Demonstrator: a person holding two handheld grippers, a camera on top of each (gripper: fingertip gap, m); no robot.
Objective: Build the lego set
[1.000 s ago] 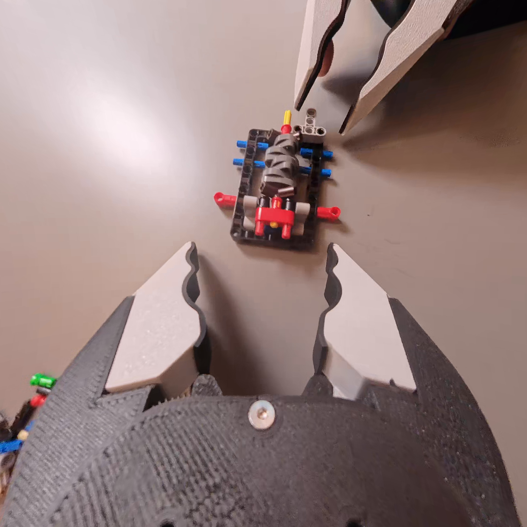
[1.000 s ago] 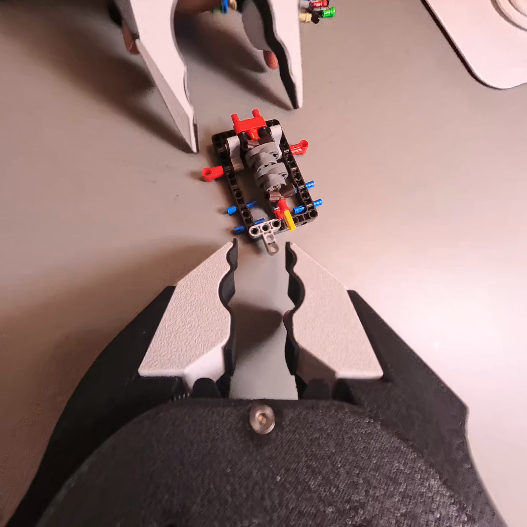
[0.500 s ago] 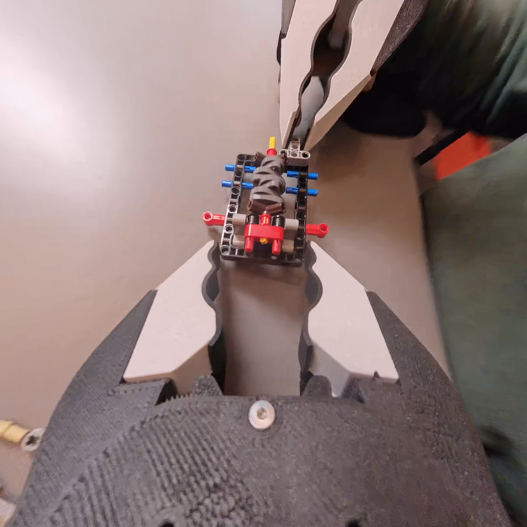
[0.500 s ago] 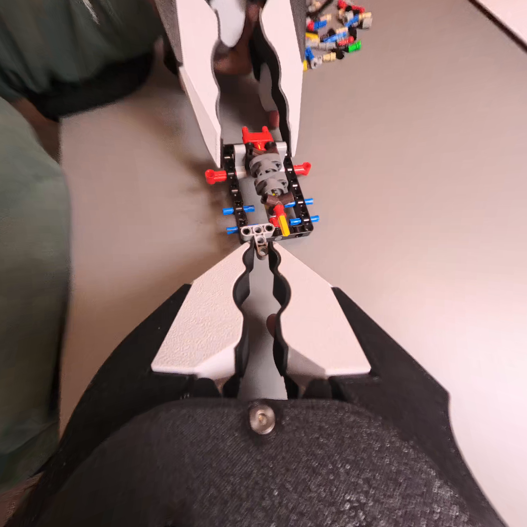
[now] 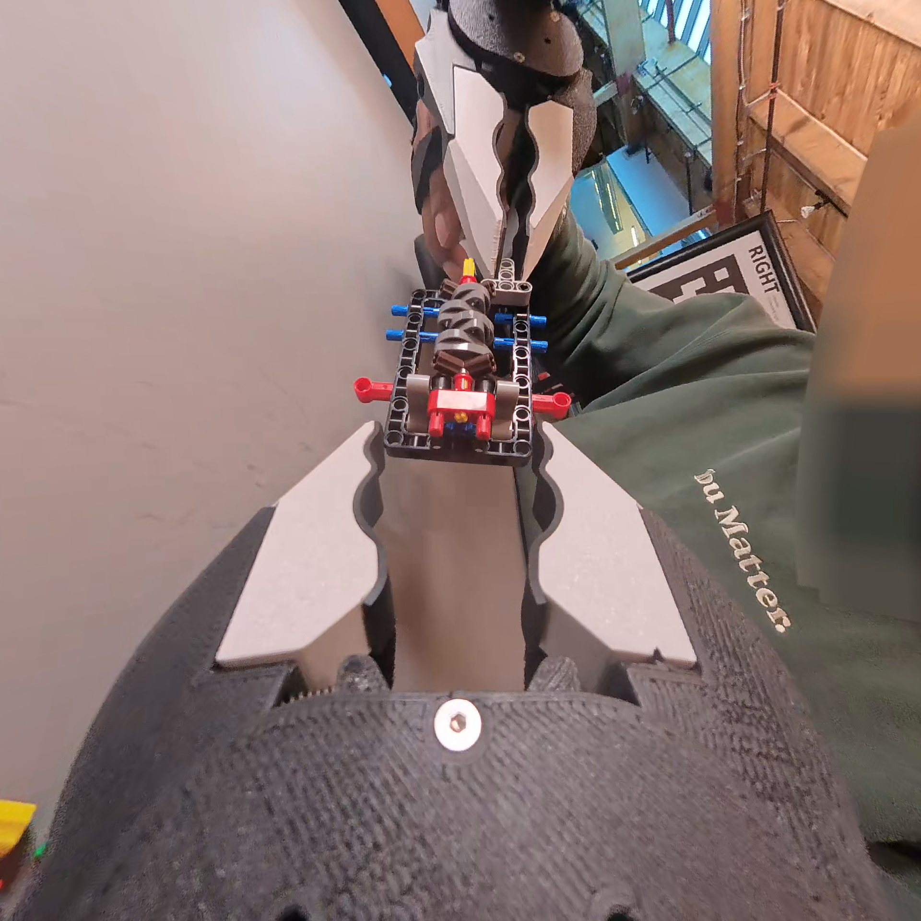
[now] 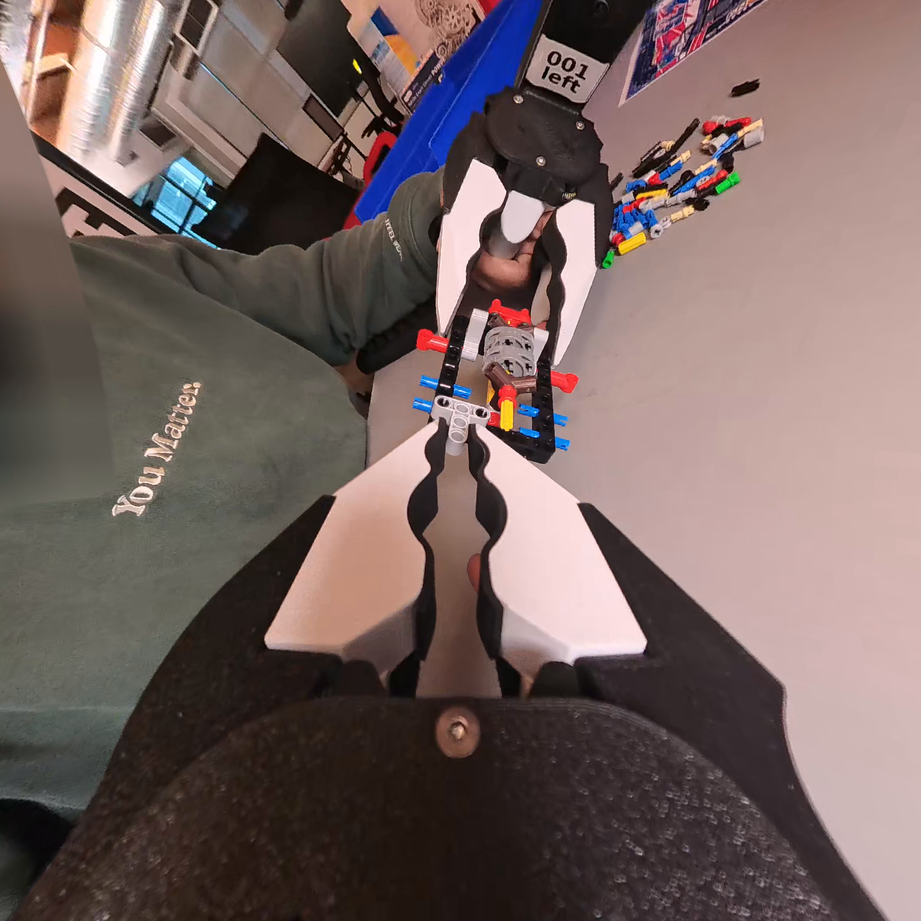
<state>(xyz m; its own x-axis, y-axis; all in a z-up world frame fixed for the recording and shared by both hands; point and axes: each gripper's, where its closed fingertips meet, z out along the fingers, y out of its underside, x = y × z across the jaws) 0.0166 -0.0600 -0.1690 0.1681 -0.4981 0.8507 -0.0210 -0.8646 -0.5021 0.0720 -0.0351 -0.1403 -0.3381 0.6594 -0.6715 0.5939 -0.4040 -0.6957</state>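
Note:
The lego assembly is a black rectangular frame with grey gear pieces down its middle, blue and red pins along its sides and a red block at one end. My left gripper is shut on the frame's red-block end and holds it up off the grey table. My right gripper is shut on the stem of a light grey T-shaped piece at the frame's opposite end, beside a yellow axle. Each gripper shows in the other's view: the right gripper and the left gripper.
A pile of loose lego pieces lies on the table beyond the left gripper. A person's green sleeve and sweatshirt fill the side next to the assembly. A blue bin and a framed board stand behind. Across from one pair of fingers to the other is roughly 8 cm.
Both grippers closed in from open: the left shut on the frame's end, the right on the grey T-piece. The assembly has come up off the table and both views have tilted toward the person.

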